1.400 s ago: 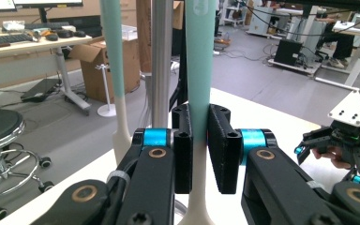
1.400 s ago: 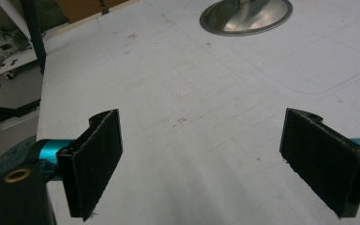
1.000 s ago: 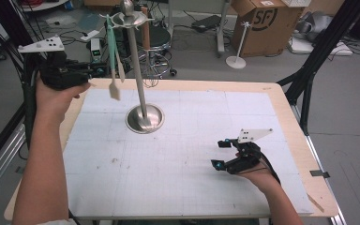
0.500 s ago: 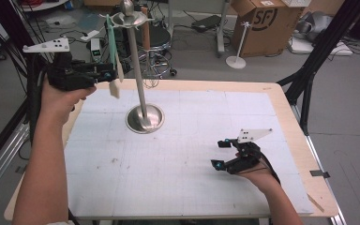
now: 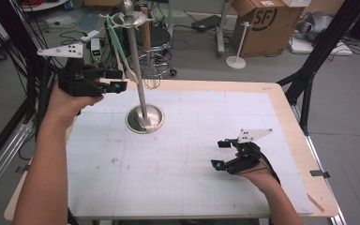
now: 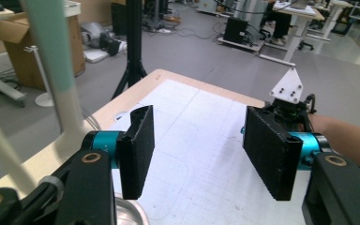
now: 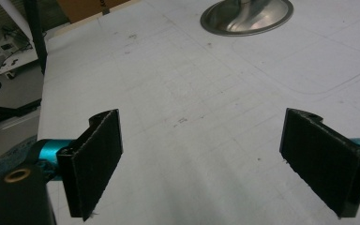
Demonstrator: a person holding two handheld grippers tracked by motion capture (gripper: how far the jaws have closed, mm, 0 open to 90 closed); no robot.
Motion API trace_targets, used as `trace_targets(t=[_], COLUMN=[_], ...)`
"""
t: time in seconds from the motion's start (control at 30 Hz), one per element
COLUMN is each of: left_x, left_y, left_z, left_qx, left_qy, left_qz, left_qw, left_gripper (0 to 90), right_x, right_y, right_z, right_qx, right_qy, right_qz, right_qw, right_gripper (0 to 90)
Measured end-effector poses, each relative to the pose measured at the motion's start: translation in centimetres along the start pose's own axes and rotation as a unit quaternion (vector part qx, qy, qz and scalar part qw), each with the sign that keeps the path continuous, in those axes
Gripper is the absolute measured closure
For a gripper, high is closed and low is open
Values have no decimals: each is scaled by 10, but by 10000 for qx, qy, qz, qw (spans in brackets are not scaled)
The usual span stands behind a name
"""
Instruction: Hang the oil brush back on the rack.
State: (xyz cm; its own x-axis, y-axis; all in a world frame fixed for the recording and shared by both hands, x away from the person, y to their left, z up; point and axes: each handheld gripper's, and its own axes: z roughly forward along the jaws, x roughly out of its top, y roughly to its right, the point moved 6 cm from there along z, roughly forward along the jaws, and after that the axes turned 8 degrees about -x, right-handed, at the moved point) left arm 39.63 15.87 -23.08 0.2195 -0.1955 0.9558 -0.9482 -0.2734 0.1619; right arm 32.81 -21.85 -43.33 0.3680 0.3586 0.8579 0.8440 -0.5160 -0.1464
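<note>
The work in hand looks like hanging kitchen tools on the rack (image 5: 138,70), a steel pole rising from a round base (image 5: 144,118) that stands on the tabletop (image 5: 192,187) toward its far left corner. A green-handled spatula (image 5: 114,40) hangs from the ring (image 5: 129,19) at the top of the pole, its pale lower part dangling above the far edge, and a wire whisk (image 5: 153,75) seems to hang behind the pole.

The left gripper (image 5: 117,80) is held up in the air just beside the spatula's lower end, near the far left corner. Its jaws have just been opening, and the left gripper view shows the two black pads (image 6: 138,150) spread apart with nothing between them; the spatula (image 6: 51,61) stands off to the side of them, not touched. So the step appears to be the letting go: the spatula now hangs on its own and the hand is free.

The next move, as a judgement, calls for drawing the left gripper back level and away without brushing the spatula, which would swing easily on its hook.

The right gripper (image 5: 220,153) rests low over the tabletop toward its near right corner, well apart from the rack. In its own view the jaws stand wide with bare tabletop (image 7: 192,117) between them and the base (image 7: 246,15) far ahead.

No bowl, box or tray stands on the tabletop; the rack is the only holder, carrying the spatula and seemingly the whisk.
</note>
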Motion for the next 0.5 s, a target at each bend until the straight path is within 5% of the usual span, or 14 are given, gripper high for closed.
trace_targets(t=[0.5], left_x=[-17], left_y=[13], left_z=[27], left_qx=[-37], left_qy=[-121], left_qz=[110], left_qw=[9999], left_gripper=[284], right_x=[0], right_y=[1], right_z=[-1], right_qx=[-19], right_qy=[22], right_qz=[-16], right_qw=[10000], right_gripper=[127])
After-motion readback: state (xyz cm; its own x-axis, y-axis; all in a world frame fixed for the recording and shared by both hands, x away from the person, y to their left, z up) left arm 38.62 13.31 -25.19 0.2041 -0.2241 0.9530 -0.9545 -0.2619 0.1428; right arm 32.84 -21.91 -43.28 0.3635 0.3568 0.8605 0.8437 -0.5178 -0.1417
